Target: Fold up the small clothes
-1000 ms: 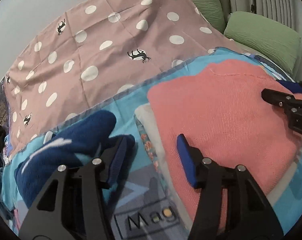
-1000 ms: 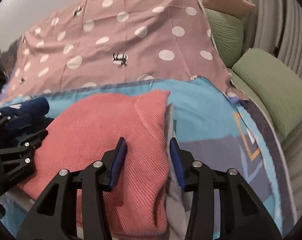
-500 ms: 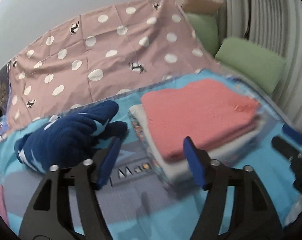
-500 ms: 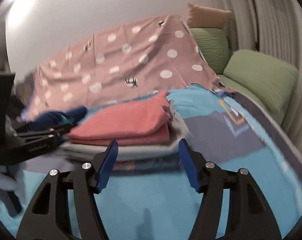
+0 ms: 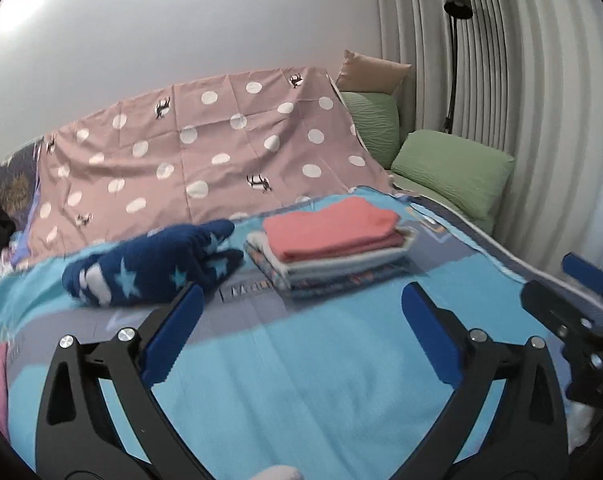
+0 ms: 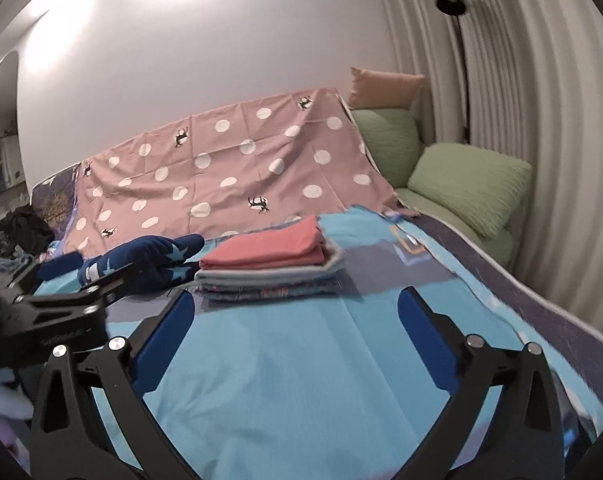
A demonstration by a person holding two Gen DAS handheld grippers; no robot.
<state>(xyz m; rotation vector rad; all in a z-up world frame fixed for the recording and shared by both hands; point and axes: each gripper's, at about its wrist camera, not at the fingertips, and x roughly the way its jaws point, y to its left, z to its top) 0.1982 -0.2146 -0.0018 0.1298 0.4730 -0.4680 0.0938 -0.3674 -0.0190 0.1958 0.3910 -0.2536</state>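
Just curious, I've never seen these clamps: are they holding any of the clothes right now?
No. The left gripper and right gripper have just been opening, with nothing between them.

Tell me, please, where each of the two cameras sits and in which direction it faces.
Left wrist: sits on the left tongs, looks slightly downward across the blue bedspread toward the folded stack; shows its own open fingers, the right tongs at the right edge.
Right wrist: sits on the right tongs, facing likewise; shows its own open fingers, the left tongs at left.
Shared: stack, navy star garment, dotted pink sheet, green pillows, lamp.
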